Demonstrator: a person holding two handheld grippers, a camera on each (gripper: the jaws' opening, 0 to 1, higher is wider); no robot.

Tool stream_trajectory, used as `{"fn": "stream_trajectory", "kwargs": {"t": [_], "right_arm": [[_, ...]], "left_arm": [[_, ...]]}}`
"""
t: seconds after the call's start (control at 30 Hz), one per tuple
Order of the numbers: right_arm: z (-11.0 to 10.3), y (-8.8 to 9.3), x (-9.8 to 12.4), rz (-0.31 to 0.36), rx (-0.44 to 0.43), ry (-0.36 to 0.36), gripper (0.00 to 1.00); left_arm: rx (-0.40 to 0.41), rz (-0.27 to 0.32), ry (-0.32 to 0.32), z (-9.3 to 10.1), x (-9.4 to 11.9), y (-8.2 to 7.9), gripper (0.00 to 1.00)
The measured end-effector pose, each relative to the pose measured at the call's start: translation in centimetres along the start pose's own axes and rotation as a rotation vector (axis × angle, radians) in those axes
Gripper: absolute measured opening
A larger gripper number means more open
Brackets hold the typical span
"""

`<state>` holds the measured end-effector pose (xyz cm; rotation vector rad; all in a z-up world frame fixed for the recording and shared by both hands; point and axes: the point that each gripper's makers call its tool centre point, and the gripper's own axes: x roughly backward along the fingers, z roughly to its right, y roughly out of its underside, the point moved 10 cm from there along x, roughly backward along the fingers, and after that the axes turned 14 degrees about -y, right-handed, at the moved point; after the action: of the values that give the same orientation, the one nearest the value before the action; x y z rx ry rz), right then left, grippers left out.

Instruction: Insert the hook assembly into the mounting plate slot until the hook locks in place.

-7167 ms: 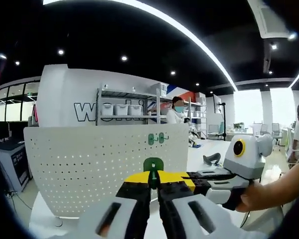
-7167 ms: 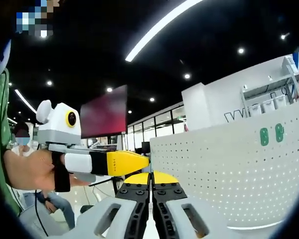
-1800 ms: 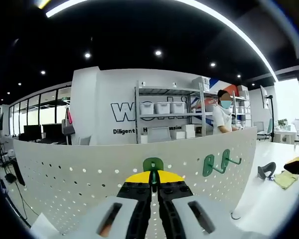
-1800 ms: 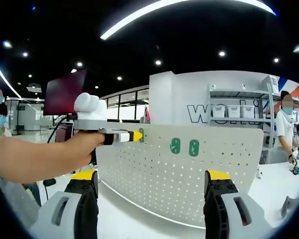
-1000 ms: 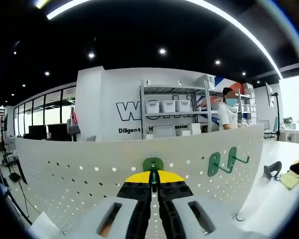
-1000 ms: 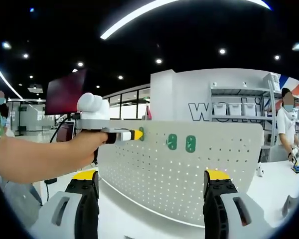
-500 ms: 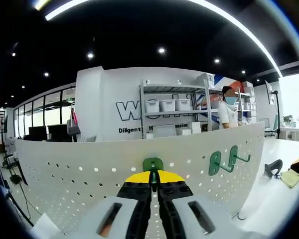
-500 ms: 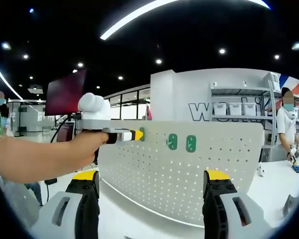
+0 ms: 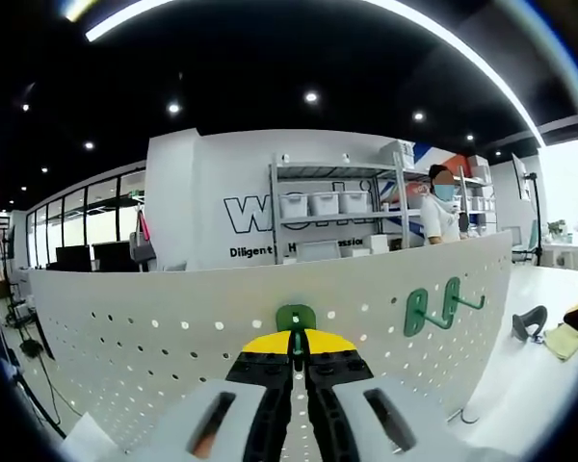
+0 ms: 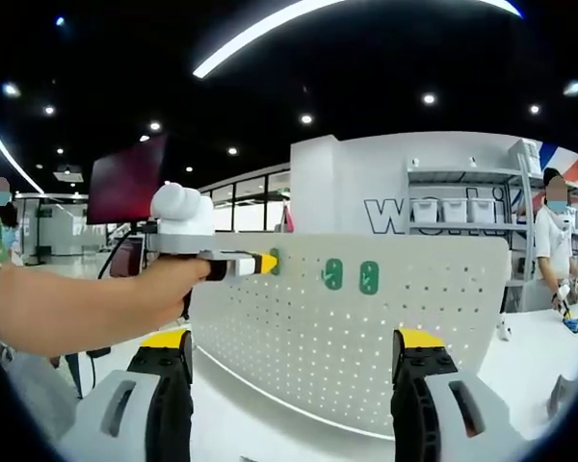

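My left gripper (image 9: 297, 348) has its jaws pressed together on a green hook (image 9: 296, 319), which sits right at the yellow tips and against the white pegboard (image 9: 173, 322) just ahead of them. On the same board, off to the right of my left gripper, two more green hooks (image 9: 433, 308) are mounted side by side, their prongs reaching out from the face.

In the right gripper view my right gripper (image 10: 294, 351) is spread wide, nothing between the jaws, and the pegboard (image 10: 385, 327) stands well ahead of it. There I see the two mounted hooks (image 10: 351, 275) near the board's top edge, and my left gripper (image 10: 222, 260) comes in from the left in my hand (image 10: 159, 284), its yellow tip touching the board beside the held hook (image 10: 274, 261).

Beyond the board, ahead and right of my left gripper, a metal shelf rack (image 9: 332, 217) carries three white bins (image 9: 325, 204) on its upper shelf; I cannot tell what is in them. The white wall (image 9: 212, 192) behind the rack bears large dark letters beginning "Wo", the rest hidden by the rack, with a smaller line under it starting "Diligent". A masked person (image 9: 441, 207) stands beside the rack.
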<state>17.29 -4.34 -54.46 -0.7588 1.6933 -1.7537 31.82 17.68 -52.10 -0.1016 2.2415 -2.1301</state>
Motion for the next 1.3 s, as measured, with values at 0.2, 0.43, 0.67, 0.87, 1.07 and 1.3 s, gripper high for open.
{"fn": "stream_trajectory", "kwargs": {"t": [0.2, 0.43, 0.67, 0.87, 1.07, 1.3], "right_arm": [[0.10, 0.04, 0.11, 0.001, -0.001, 0.003, 0.87], [0.18, 0.19, -0.02, -0.001, -0.003, 0.001, 0.86], [0.24, 0.30, -0.05, -0.003, -0.004, -0.003, 0.86], [0.10, 0.40, -0.03, -0.007, -0.001, -0.008, 0.86], [0.15, 0.44, 0.07, -0.007, -0.001, -0.006, 0.86], [0.19, 0.48, 0.19, -0.008, -0.003, -0.006, 0.86]], "left_arm": [[-0.001, -0.003, -0.003, -0.03, -0.07, 0.16, 0.03], [-0.005, -0.003, -0.005, 0.11, -0.16, 0.18, 0.03], [-0.009, -0.017, -0.009, 0.17, -0.21, 0.30, 0.03], [-0.009, -0.029, -0.015, 0.24, -0.26, 0.18, 0.03], [-0.035, -0.050, -0.028, 0.39, -0.44, -0.16, 0.03], [-0.038, -0.056, -0.056, 0.66, -0.26, -0.20, 0.03]]}}
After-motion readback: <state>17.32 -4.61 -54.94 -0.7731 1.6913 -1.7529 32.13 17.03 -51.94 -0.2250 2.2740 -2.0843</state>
